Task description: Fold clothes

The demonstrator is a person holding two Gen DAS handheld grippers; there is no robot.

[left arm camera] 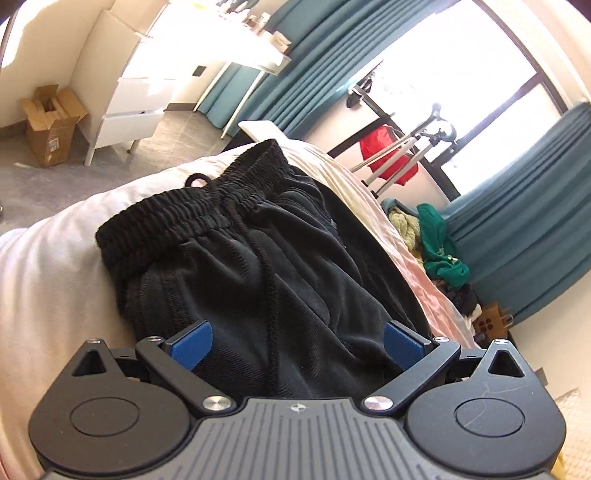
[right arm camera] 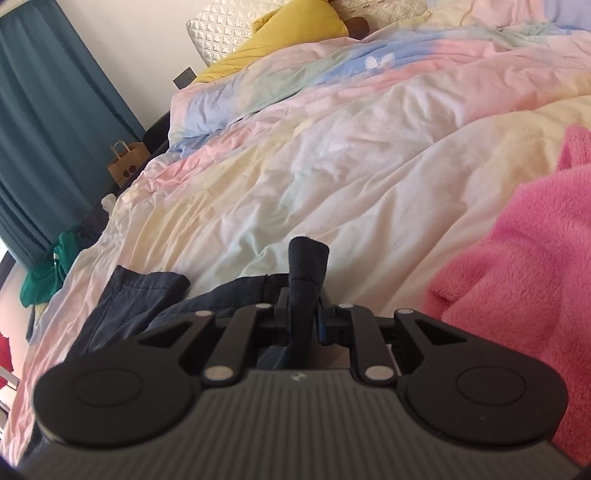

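Note:
Black drawstring shorts (left arm camera: 258,258) lie on the pastel duvet (left arm camera: 55,266), elastic waistband at the far end. My left gripper (left arm camera: 297,341) is open, its blue pads (left arm camera: 194,345) spread over the near part of the shorts. In the right wrist view, my right gripper (right arm camera: 303,314) is shut on a fold of the dark shorts fabric (right arm camera: 306,273), which sticks up between the jaws. More of the shorts (right arm camera: 133,299) lies to its left on the duvet (right arm camera: 332,147).
A pink fleece blanket (right arm camera: 517,277) lies right of the right gripper. A yellow pillow (right arm camera: 288,29) is at the bed's head. Green clothes (left arm camera: 441,247) are piled beside the bed. A cardboard box (left arm camera: 51,122), white drawers (left arm camera: 133,110) and teal curtains (left arm camera: 535,221) stand beyond.

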